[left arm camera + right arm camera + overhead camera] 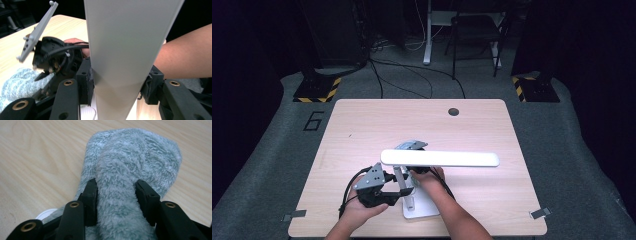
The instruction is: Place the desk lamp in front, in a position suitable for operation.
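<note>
Left tongs (116,86) clamp the lamp post (125,50); right tongs (116,195) pinch the fluffy cloth (130,160).

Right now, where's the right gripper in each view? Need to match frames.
High view: right gripper at centre, its grey plate just behind the white lamp head.
Left gripper view: left side, beyond the lamp post, tips at the fluffy cloth.
Right gripper view: bottom edge, jaws shut on the fluffy cloth.
Shared landmark: the wooden table.

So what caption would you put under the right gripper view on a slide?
The right gripper pinches a fold of fluffy grey-green cloth above the wooden table.
</note>
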Tool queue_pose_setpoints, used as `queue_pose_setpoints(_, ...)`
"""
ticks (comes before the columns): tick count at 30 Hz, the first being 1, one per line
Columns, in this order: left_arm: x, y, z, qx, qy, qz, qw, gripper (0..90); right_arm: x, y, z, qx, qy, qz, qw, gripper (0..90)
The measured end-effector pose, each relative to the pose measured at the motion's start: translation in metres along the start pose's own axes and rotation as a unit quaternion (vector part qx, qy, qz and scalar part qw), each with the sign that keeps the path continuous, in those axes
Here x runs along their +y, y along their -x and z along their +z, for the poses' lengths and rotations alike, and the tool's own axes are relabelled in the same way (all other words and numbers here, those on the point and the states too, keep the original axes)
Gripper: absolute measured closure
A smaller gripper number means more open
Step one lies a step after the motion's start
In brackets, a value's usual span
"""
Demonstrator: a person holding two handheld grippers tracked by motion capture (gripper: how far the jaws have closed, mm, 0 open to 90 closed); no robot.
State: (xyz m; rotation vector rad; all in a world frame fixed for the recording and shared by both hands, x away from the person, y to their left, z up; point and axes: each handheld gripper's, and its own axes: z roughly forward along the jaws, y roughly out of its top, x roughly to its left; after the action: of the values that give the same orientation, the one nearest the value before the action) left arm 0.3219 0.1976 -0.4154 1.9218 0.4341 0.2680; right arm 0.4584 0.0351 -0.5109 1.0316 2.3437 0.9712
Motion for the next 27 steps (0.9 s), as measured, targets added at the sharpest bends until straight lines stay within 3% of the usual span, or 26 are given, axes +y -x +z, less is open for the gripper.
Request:
queue_pose_setpoints(1, 0.000, 0.000, 0.000, 0.005, -0.001, 0.000, 1.0000, 52.9, 0.000, -0.002, 0.000, -0.002, -0.001, -0.013, 0.9999, 58.7)
queue_pose_setpoints(6, 0.000, 0.002, -0.001, 0.018, -0.001, -0.002, 0.9998, 53.3, -0.003, -0.001, -0.003, 0.012, -0.007, -0.011, 0.9998, 60.2)
queue_pose_setpoints(12, 0.000, 0.005, -0.001, 0.026, -0.001, -0.003, 0.9997, 53.5, -0.007, 0.003, -0.008, 0.008, -0.010, -0.016, 0.9998, 60.4)
queue_pose_setpoints(18, -0.001, 0.005, -0.002, 0.030, -0.001, -0.003, 0.9995, 53.9, -0.015, 0.013, -0.014, -0.002, -0.003, -0.021, 0.9998, 60.3)
queue_pose_setpoints(27, -0.001, 0.006, -0.003, 0.040, -0.005, -0.002, 0.9992, 54.7, -0.031, 0.035, -0.029, -0.009, -0.016, -0.022, 0.9996, 60.3)
